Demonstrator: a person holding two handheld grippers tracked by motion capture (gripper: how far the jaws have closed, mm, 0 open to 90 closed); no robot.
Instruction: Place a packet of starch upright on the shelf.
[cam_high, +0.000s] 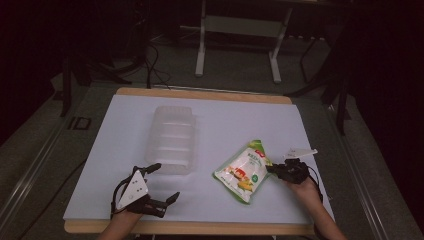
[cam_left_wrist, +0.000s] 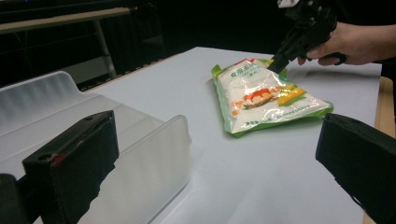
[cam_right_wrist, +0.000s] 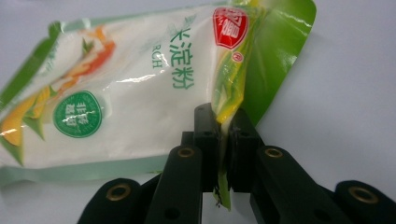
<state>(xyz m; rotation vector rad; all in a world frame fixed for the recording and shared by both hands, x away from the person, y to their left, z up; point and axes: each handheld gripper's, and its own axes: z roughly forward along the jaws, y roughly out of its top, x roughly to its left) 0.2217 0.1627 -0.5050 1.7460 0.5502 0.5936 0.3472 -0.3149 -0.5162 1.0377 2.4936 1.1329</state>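
On the white tabletop (cam_high: 215, 120), the right gripper (cam_high: 272, 169) is pinching a starch bag's (cam_high: 243, 172) edge while the left gripper (cam_high: 166, 181) is resting wide apart beside a clear plastic container (cam_high: 172, 137).

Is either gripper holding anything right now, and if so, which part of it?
The right gripper is shut on the starch bag, pinching its green side edge between the fingers. The left gripper is open, holding nothing.

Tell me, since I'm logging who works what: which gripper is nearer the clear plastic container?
Left. The left gripper sits open just in front of the clear plastic container, while the right gripper is off to its right, pinching the starch bag.
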